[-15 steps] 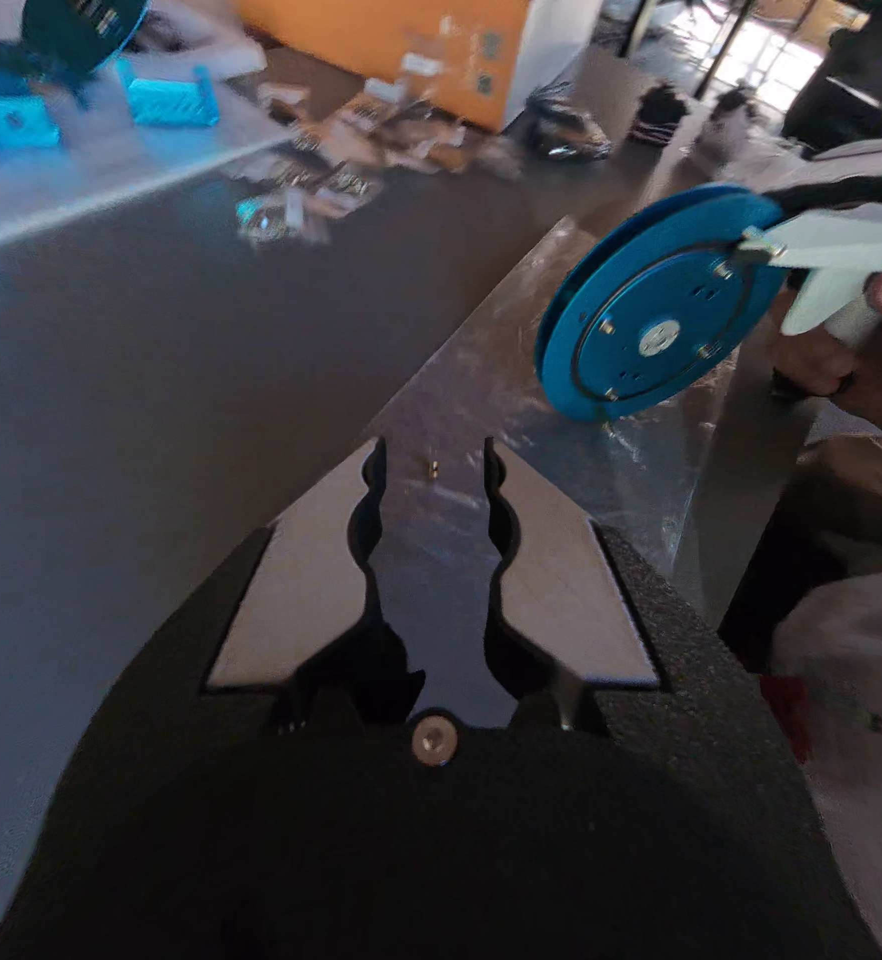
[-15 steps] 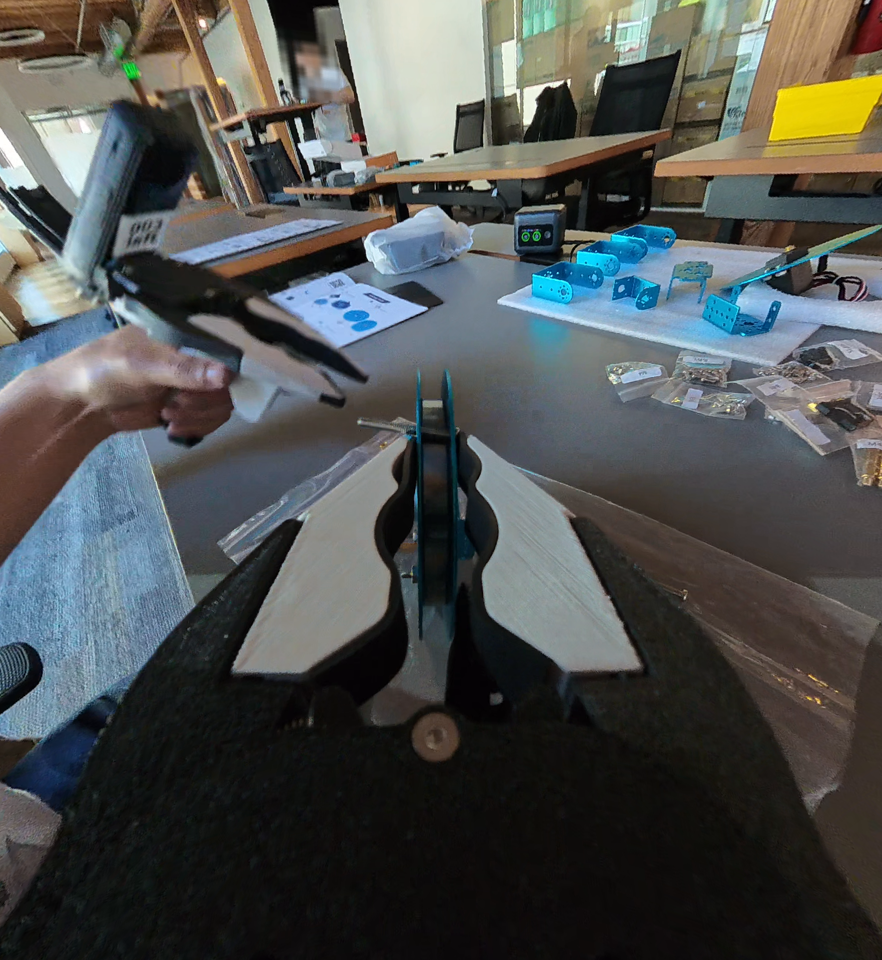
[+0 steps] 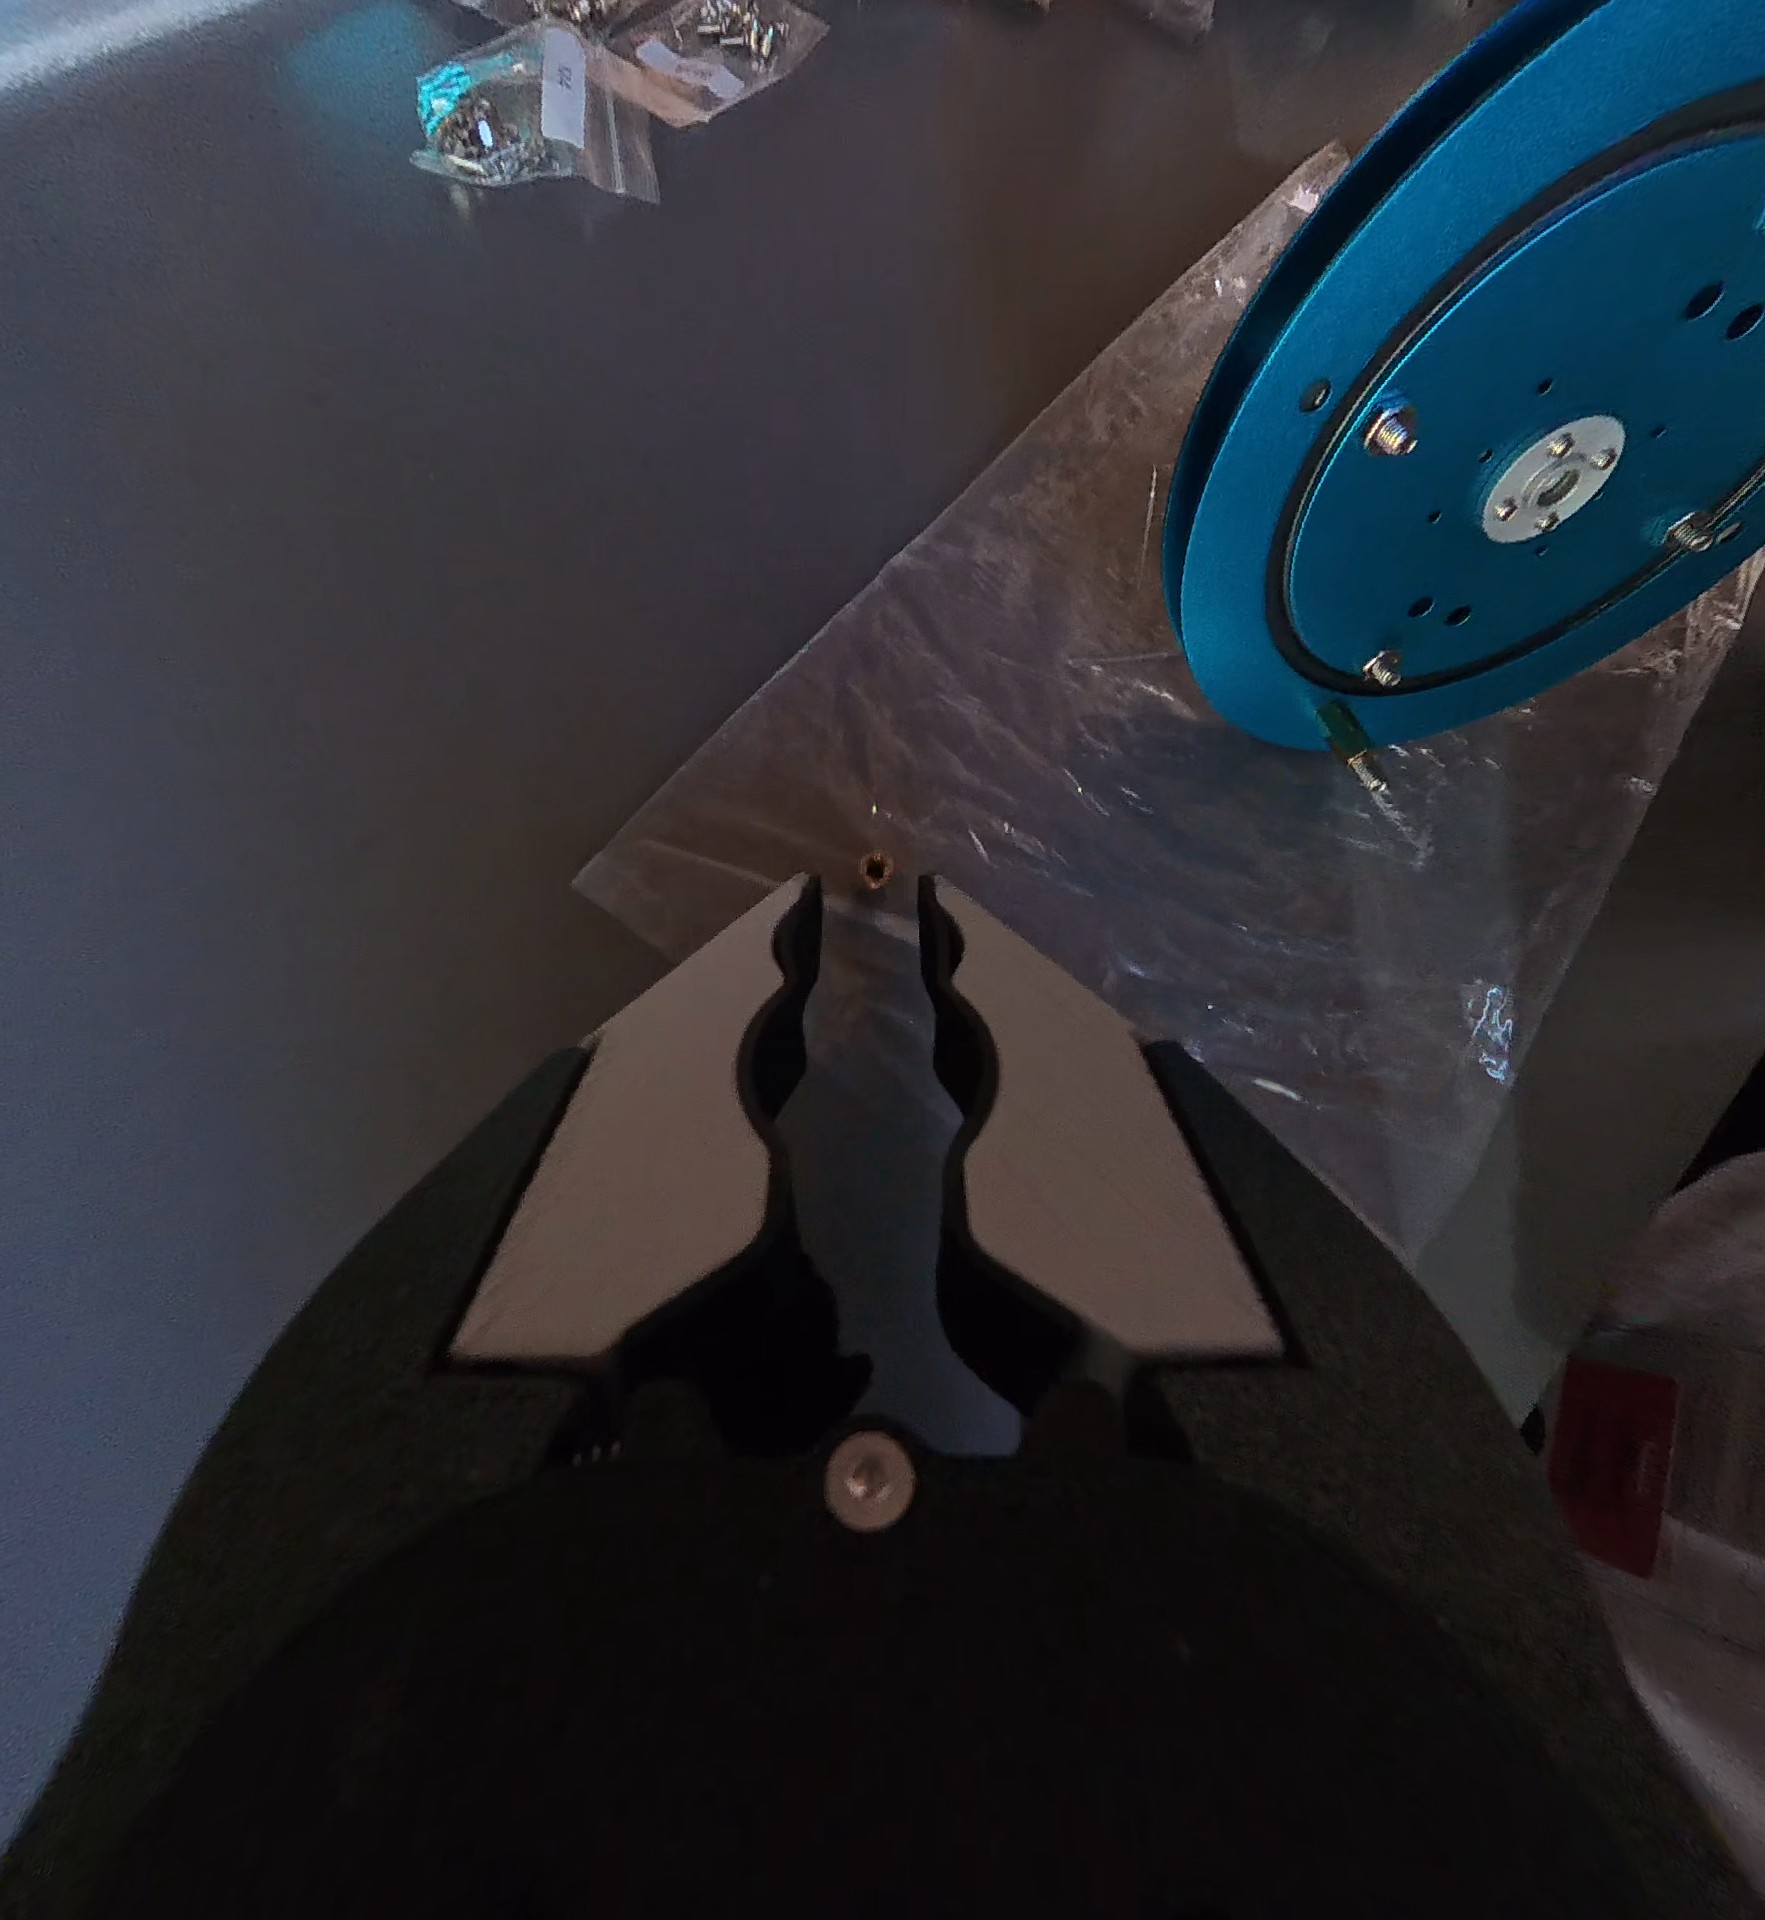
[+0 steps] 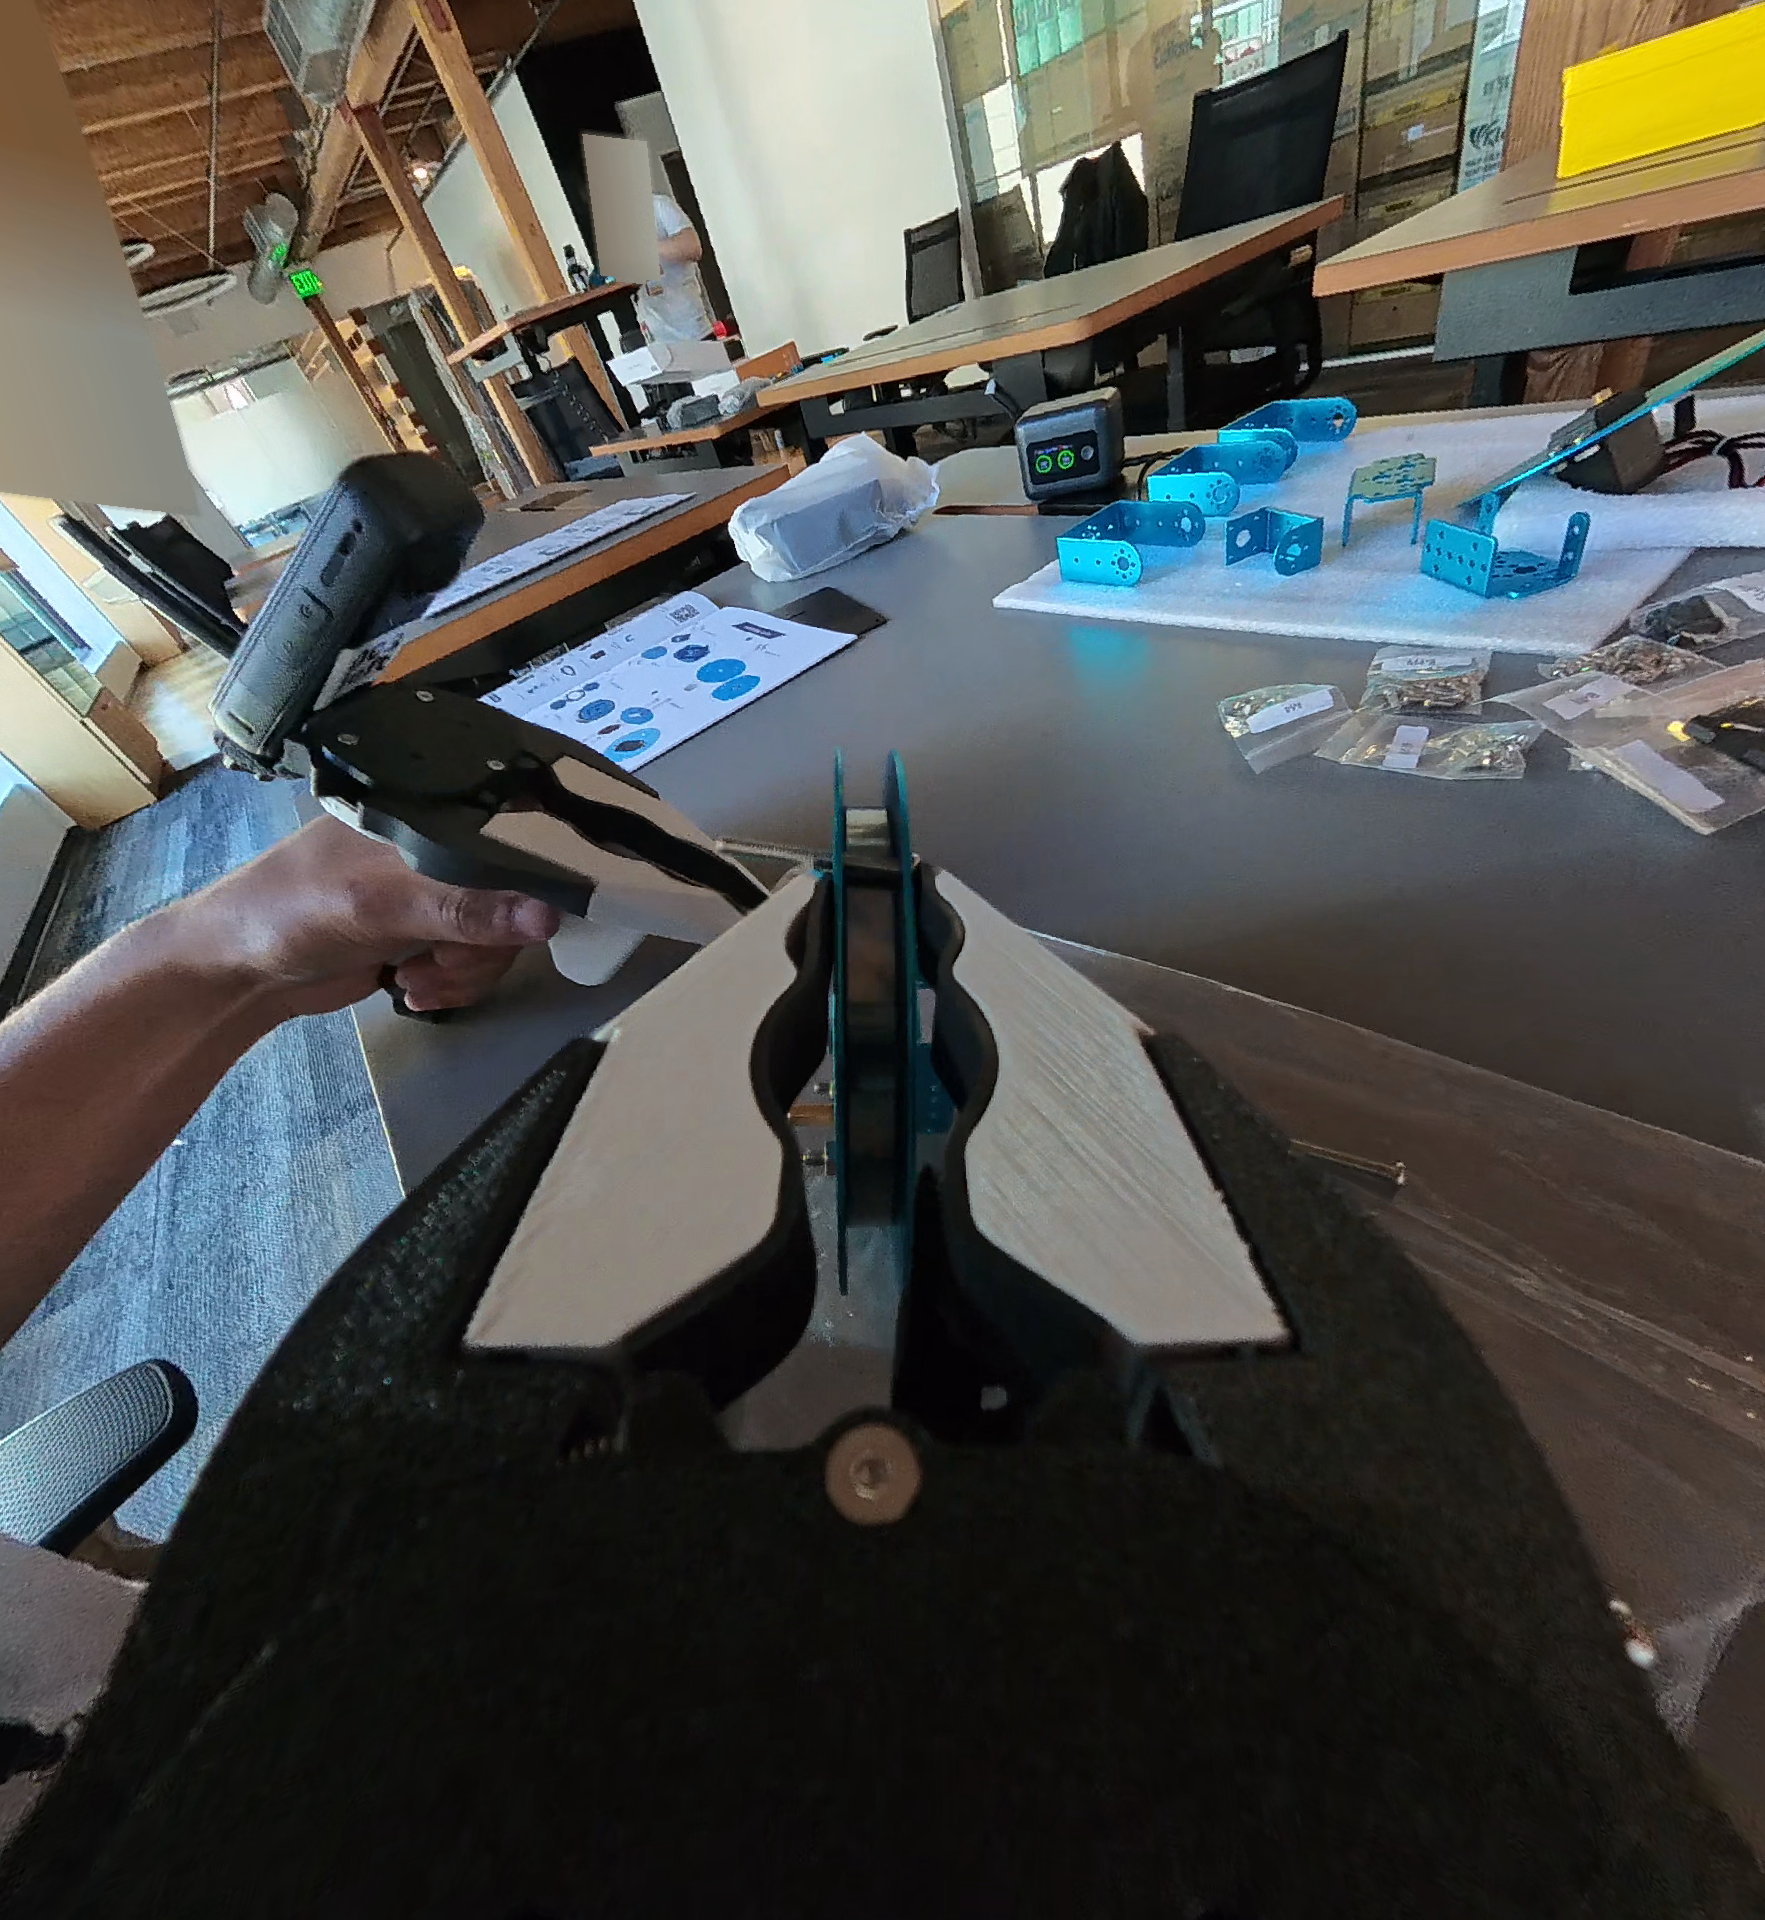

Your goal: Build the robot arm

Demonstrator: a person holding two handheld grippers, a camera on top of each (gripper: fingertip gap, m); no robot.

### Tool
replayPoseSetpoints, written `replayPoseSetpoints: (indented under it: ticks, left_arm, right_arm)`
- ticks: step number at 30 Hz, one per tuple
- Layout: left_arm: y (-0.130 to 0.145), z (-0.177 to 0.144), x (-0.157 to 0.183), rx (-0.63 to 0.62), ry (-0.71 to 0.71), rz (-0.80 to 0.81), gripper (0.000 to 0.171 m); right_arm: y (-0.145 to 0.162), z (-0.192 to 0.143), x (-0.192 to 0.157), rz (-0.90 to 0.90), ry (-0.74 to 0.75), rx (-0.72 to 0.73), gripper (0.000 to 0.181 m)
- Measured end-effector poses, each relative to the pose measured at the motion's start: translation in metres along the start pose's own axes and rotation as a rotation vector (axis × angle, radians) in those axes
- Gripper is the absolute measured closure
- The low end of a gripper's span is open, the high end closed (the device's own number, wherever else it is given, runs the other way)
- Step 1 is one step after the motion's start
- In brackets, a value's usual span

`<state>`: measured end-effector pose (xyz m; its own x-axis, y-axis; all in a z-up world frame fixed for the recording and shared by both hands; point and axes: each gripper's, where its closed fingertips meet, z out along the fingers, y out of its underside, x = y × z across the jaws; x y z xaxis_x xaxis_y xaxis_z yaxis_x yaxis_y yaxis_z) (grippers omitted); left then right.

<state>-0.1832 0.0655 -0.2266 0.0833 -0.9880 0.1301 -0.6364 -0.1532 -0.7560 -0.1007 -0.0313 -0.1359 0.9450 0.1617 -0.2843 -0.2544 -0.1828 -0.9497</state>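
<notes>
A blue double-disc turntable point(image 3: 1543, 416) hangs at the upper right of the left wrist view, tilted over a clear plastic bag point(image 3: 1117, 831) that lies flat on the grey tabletop point(image 3: 286, 623). The left hand-held gripper point(image 3: 865, 883) is narrowly parted and holds nothing; a small brass standoff point(image 3: 873, 864) stands on the bag just ahead of its tips. Closing on so small a piece likely calls for tips lowered squarely to either side of it, since the slick bag may let it roll. Small bags of hardware point(image 3: 545, 114) lie well apart at the top, with bare tabletop to the left.

In the right wrist view, the right hand-held gripper point(image 4: 865, 883) is clamped on the blue double-disc turntable point(image 4: 865, 997), held edge-on and upright between the fingers. The left hand-held gripper point(image 4: 743, 883), gripped by a person's hand point(image 4: 421, 935), reaches in from the left with its tips near the discs' left face. A loose screw point(image 4: 1345, 1162) lies on the clear plastic bag point(image 4: 1480, 1299) to the right. Farther back sit blue metal brackets point(image 4: 1273, 499) on a white foam sheet point(image 4: 1325, 613), and an instruction sheet point(image 4: 670, 670). The tabletop point(image 4: 1065, 790) edge runs close on the left, so room to move appears greater ahead and to the right.
</notes>
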Motion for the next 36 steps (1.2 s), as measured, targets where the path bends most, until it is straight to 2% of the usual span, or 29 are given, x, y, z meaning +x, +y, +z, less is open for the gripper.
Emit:
replayPoseSetpoints:
  ticks: [3,7,14,16,17,23,27,34,36]
  left_arm:
    - [-0.001,0.003,0.001,-0.012,0.005,0.021,0.166]
    - [0.005,0.006,0.001,-0.061,-0.018,0.068,0.168]
    - [0.009,0.003,0.006,-0.158,0.009,0.145,0.166]
    - [0.009,0.001,0.007,-0.204,0.021,0.165,0.15]
    - [0.009,-0.002,0.006,-0.234,0.017,0.181,0.149]
    - [-0.004,-0.013,0.006,-0.341,0.019,0.301,0.156]
    - [-0.003,-0.008,0.003,-0.397,0.034,0.313,0.159]
    - [0.01,0.002,0.005,-0.438,0.055,0.335,0.166]
    - [0.005,0.0,0.004,-0.396,0.035,0.339,0.166]
  right_arm:
    - [0.0,0.001,0.0,0.006,-0.003,0.001,0.167]
    - [0.0,0.001,-0.002,-0.016,0.002,-0.008,0.167]
    - [0.0,0.002,-0.005,-0.049,0.011,-0.012,0.167]
    - [0.0,0.002,-0.004,-0.042,0.01,-0.013,0.167]
    - [0.0,0.001,-0.004,-0.04,0.006,-0.013,0.167]
    - [0.0,0.001,-0.003,-0.026,-0.006,-0.015,0.167]
    - [0.0,0.001,-0.001,-0.02,-0.009,-0.014,0.167]
    - [0.0,0.0,-0.002,-0.027,-0.003,-0.019,0.167]
    - [0.0,0.0,-0.001,-0.026,0.004,-0.021,0.167]
